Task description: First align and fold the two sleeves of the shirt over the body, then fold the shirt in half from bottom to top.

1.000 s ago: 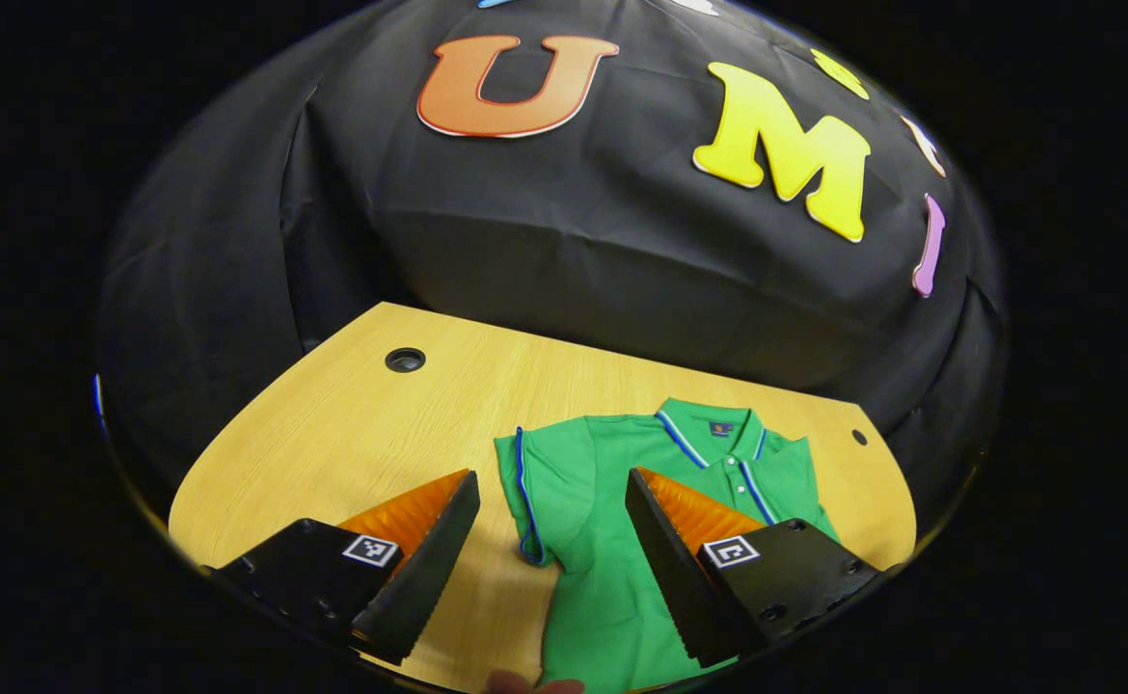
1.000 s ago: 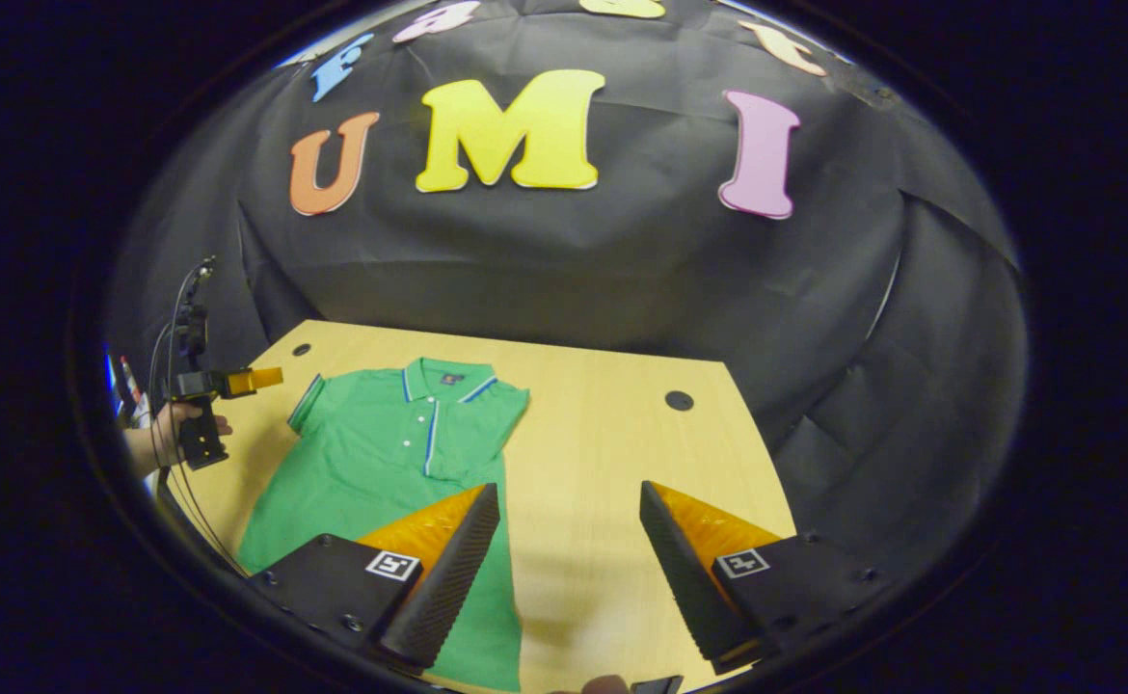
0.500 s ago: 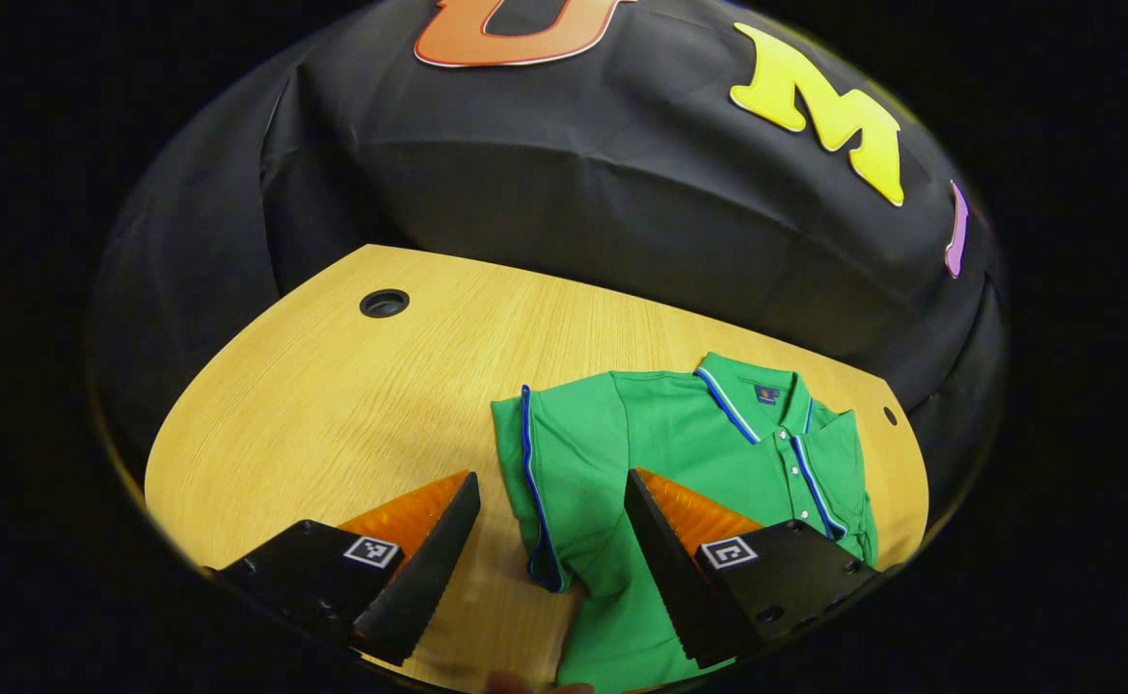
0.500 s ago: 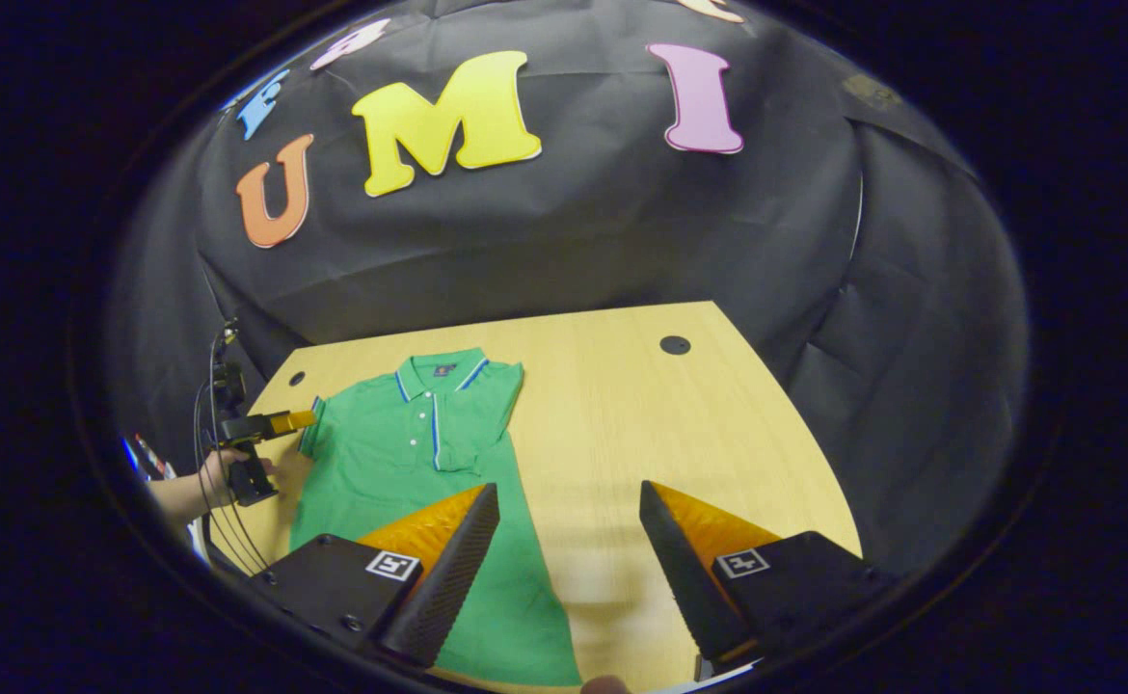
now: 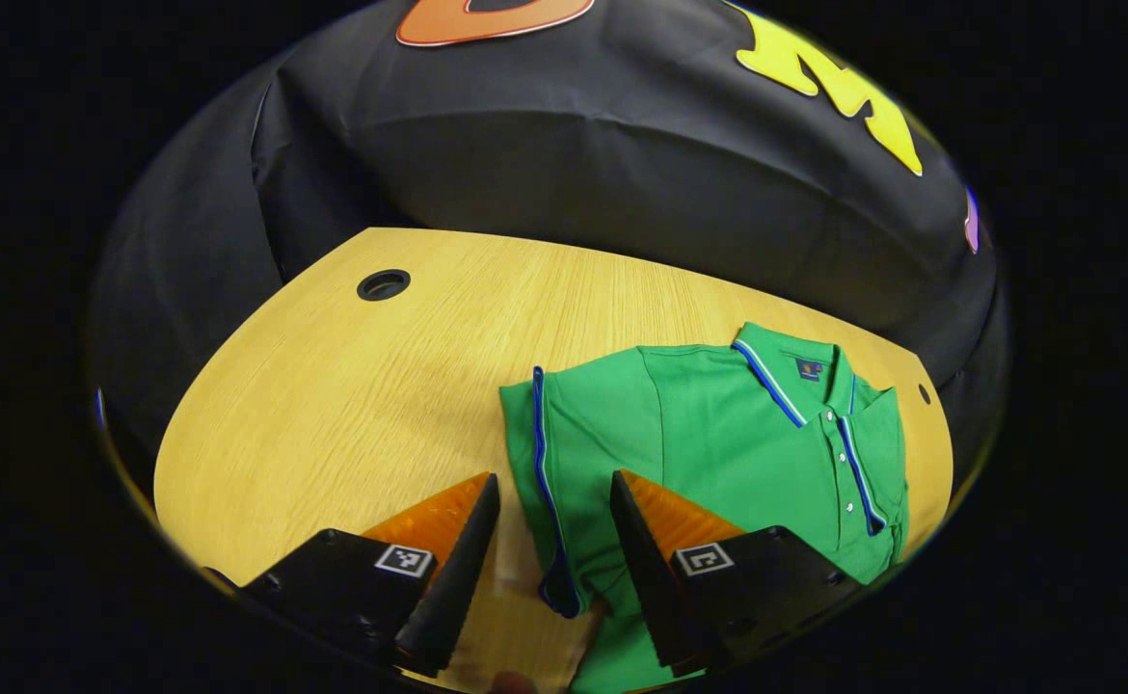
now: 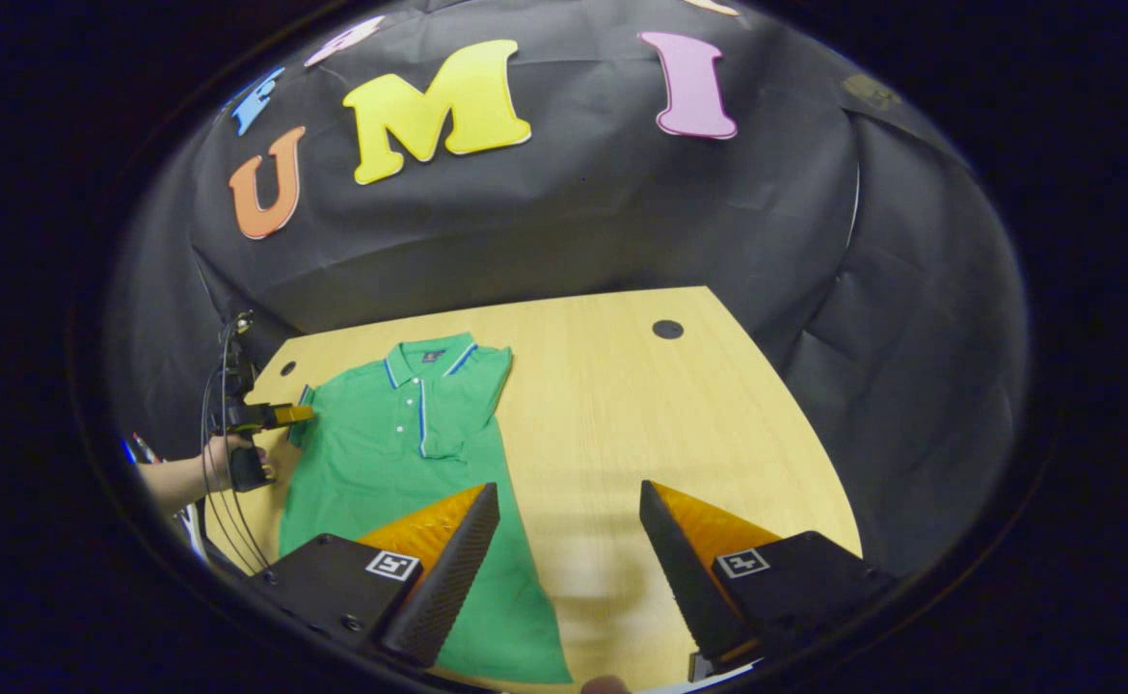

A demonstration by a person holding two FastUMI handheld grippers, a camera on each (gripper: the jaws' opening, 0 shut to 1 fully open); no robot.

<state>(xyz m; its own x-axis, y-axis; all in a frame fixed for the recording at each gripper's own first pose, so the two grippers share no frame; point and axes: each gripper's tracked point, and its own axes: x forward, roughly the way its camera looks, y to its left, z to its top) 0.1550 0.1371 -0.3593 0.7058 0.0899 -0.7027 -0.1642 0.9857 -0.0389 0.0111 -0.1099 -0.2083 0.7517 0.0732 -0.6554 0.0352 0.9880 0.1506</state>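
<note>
So the green polo shirt (image 5: 718, 453) is lying flat on the wooden table (image 5: 352, 405), collar toward the booth wall, and its far sleeve is already sitting folded over the body. I'm working on the near sleeve (image 5: 550, 482) with the blue trim edge: my left gripper (image 5: 547, 540) is straddling that cuff with its fingers apart, nothing pinched so far.

What I'm worrying about: if I'm closing too shallow, I'm probably only catching the trim and it's slipping out mid-fold. Too deep, and I'm likely grabbing the body layer underneath, dragging the whole shirt crooked and undoing the other fold.

My right gripper (image 6: 569, 549) is hanging open over bare wood just beside the shirt's lower side edge, gripping nothing.

Room-wise I'm doing fine. There's lots of open table on either side of the shirt, and the cable hole (image 5: 383, 285) is sitting well apart from everything. The hem end is running close to the table's near edge, though, so I'm avoiding pulling that way.
</note>
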